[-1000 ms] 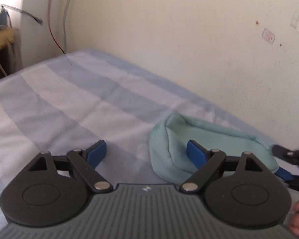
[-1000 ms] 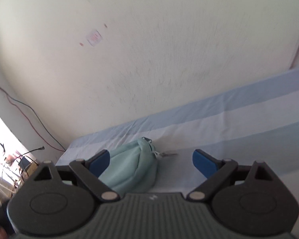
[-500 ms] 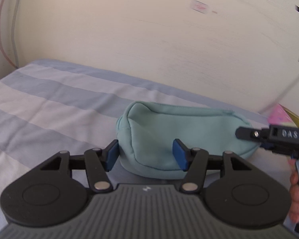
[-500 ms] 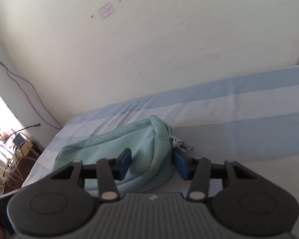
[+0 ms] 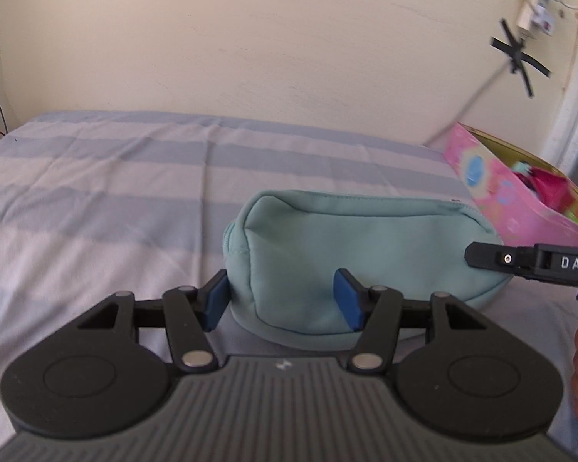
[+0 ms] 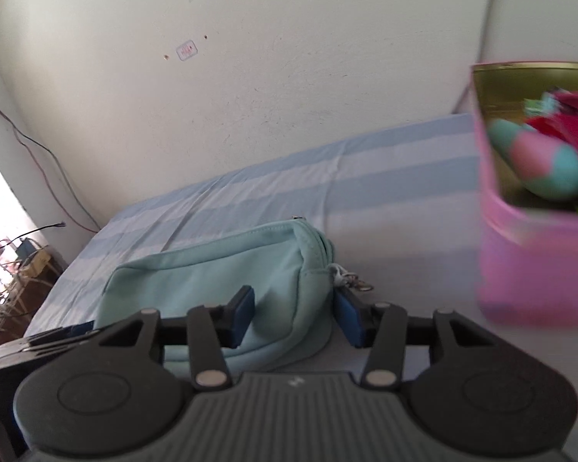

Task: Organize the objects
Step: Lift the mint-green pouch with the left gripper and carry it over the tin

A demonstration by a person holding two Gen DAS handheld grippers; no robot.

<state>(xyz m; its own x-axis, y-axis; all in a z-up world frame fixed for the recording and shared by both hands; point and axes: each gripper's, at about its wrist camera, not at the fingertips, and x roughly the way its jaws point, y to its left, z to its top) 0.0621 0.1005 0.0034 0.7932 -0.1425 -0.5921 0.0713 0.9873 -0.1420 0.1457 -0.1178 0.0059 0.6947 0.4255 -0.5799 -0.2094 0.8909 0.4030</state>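
We have the left hand-held gripper [image 5: 285, 300] clenched on one end of the teal pouch [image 5: 350, 254], the right hand-held gripper [image 6: 294, 317] clenched on its zipper end. Pouch sits on the striped bed [image 5: 96, 200]. Pink box [image 6: 535, 269] just right of the right one.

A bed [image 5: 108, 200] covered by a sheet in pale blue and white stripes stands against a cream wall [image 5: 289, 57]. A mint-green zip pouch [image 5: 358, 238] lies lengthwise on the sheet, its zipper pull and clip [image 6: 352, 281] resting on the fabric at one end. Near that end, a pink box [image 6: 535, 265] holding colourful things sits on the bed.
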